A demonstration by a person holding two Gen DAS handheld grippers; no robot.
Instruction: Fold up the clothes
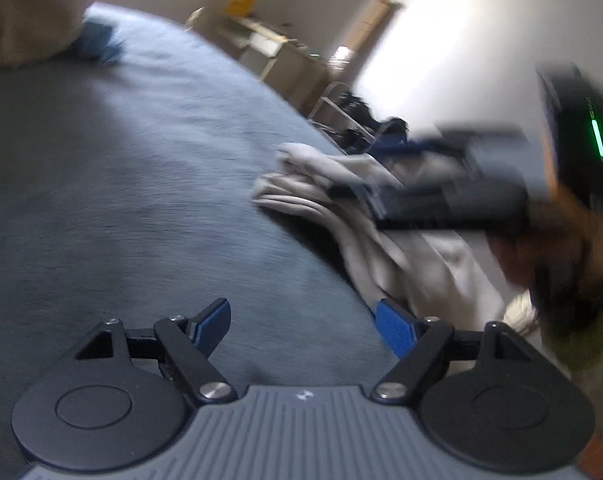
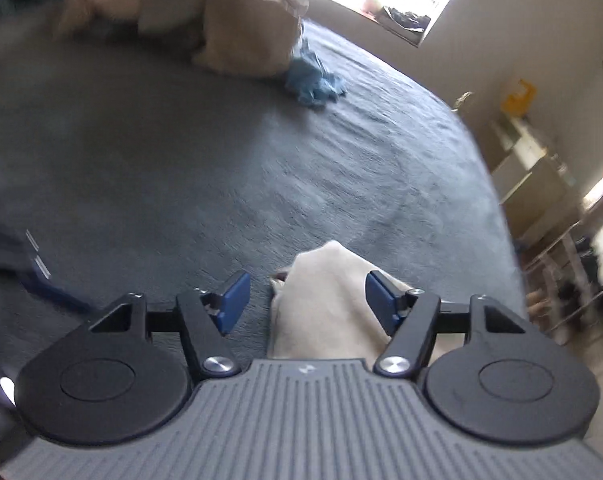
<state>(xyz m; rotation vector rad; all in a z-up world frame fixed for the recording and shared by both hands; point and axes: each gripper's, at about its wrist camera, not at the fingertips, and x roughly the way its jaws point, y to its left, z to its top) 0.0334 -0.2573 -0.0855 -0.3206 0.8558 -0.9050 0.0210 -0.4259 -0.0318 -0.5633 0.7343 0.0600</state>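
While both spread wide, left gripper (image 1: 301, 326), right gripper (image 2: 307, 300) over beige garment (image 2: 321, 304).

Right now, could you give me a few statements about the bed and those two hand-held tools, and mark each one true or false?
1. The left gripper has its fingers spread apart. True.
2. The right gripper is clamped on the beige garment. False: its fingers are open, with the cloth lying between them.
3. A blue cloth lies beside the tan pillows. True.
4. The bedspread is bright red. False: it is dark blue-grey.
5. The beige garment is neatly folded. False: it lies rumpled at the bed's edge.
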